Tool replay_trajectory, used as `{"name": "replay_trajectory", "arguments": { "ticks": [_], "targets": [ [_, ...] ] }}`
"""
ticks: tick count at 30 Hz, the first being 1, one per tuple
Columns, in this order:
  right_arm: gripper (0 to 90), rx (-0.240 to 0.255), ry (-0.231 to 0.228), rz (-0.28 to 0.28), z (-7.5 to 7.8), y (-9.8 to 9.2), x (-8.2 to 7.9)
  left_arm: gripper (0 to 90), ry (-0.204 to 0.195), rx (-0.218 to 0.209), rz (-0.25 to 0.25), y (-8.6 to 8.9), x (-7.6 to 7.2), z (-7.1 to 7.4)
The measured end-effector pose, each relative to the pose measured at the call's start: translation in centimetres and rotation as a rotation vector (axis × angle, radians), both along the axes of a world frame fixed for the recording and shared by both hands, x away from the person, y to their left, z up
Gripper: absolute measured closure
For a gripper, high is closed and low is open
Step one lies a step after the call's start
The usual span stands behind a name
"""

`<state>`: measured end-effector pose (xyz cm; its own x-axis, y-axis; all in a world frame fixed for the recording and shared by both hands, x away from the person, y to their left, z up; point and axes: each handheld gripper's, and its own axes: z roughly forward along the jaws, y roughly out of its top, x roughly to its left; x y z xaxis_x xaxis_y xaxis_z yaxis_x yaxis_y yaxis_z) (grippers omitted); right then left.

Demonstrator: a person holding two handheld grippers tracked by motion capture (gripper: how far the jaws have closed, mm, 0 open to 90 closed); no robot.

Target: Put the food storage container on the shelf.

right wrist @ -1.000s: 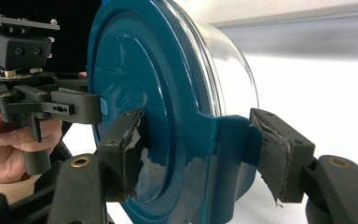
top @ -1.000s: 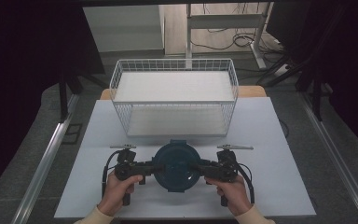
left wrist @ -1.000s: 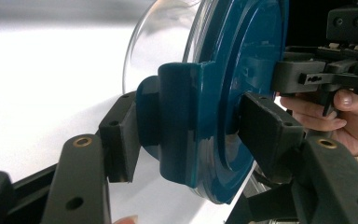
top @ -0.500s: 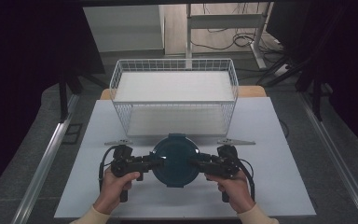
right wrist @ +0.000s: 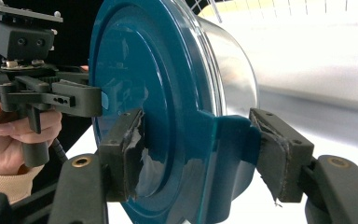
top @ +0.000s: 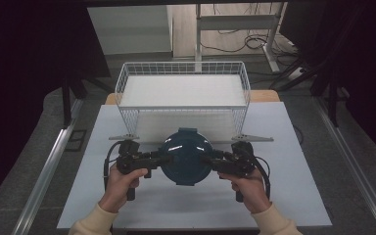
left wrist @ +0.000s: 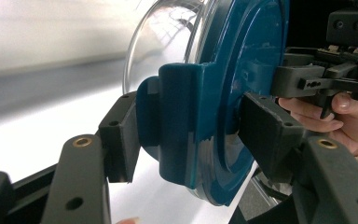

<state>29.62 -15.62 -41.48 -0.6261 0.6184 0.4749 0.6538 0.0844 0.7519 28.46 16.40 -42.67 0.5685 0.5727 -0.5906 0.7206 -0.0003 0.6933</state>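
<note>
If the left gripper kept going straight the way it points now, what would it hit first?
The left gripper points inward, already clamped on the teal-lidded container. Past that, probably the right gripper facing it.

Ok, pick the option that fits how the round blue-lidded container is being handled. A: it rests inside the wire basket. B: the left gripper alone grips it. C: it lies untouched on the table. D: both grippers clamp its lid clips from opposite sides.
D: the left gripper and right gripper each clamp a side clip of the blue-lidded container, in front of the wire basket.
</note>
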Motion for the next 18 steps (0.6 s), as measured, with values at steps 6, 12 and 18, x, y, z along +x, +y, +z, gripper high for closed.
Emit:
{"name": "replay_trajectory", "arguments": {
  "ticks": [6,12,18],
  "targets": [
    [38.0,0.002,-0.025,0.011,1.6,0.4,0.7,40.9,-0.020,-0.001,0.009,0.4,0.6,1.5],
    [38.2,0.001,-0.036,0.018,3.0,0.9,1.3,40.8,-0.051,-0.004,0.018,1.0,1.2,3.2],
    [38.3,-0.006,-0.064,0.023,4.5,1.2,1.9,40.8,-0.073,-0.014,0.026,1.3,1.6,4.6]
  ]
}}
